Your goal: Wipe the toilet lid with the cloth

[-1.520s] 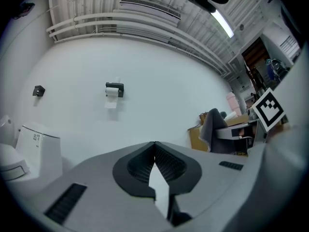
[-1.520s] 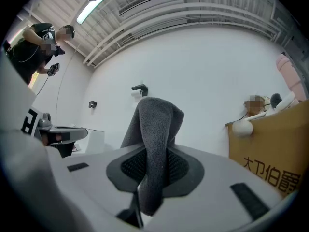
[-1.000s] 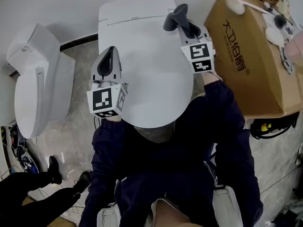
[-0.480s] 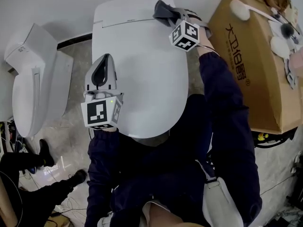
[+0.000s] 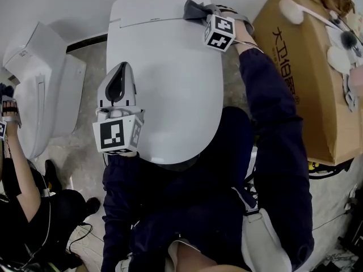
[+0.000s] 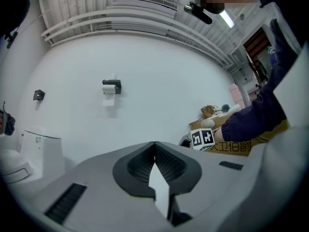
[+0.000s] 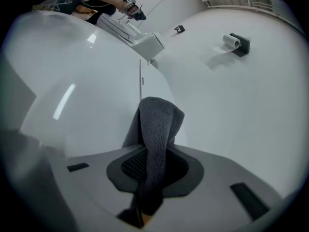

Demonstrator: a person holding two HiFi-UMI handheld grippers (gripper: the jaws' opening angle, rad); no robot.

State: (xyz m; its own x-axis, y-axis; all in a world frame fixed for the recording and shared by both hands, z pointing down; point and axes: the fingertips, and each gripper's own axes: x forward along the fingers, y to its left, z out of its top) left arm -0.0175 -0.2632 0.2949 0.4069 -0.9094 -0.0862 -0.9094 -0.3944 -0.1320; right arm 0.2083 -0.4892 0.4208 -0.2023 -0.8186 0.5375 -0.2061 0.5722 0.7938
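The white toilet lid (image 5: 164, 78) lies closed below me in the head view. My right gripper (image 5: 195, 9) is at the lid's far right corner, shut on a grey cloth (image 5: 193, 8) that rests against the lid there. In the right gripper view the cloth (image 7: 157, 129) sticks up folded from between the jaws, with the glossy lid (image 7: 72, 86) to the left. My left gripper (image 5: 118, 79) hovers over the lid's left edge, shut and empty. In the left gripper view its jaws (image 6: 154, 166) meet, pointing at the bare white wall.
A large cardboard box (image 5: 300, 78) with brushes on top stands right of the toilet. A second white toilet (image 5: 34, 101) stands on the left, where another person (image 5: 25, 208) crouches with a gripper. A paper holder (image 6: 111, 87) hangs on the wall.
My right gripper carried the cloth from the lid's right side up to its far right corner and holds there. The left gripper barely shifted. Another person's arm has come in at the left.
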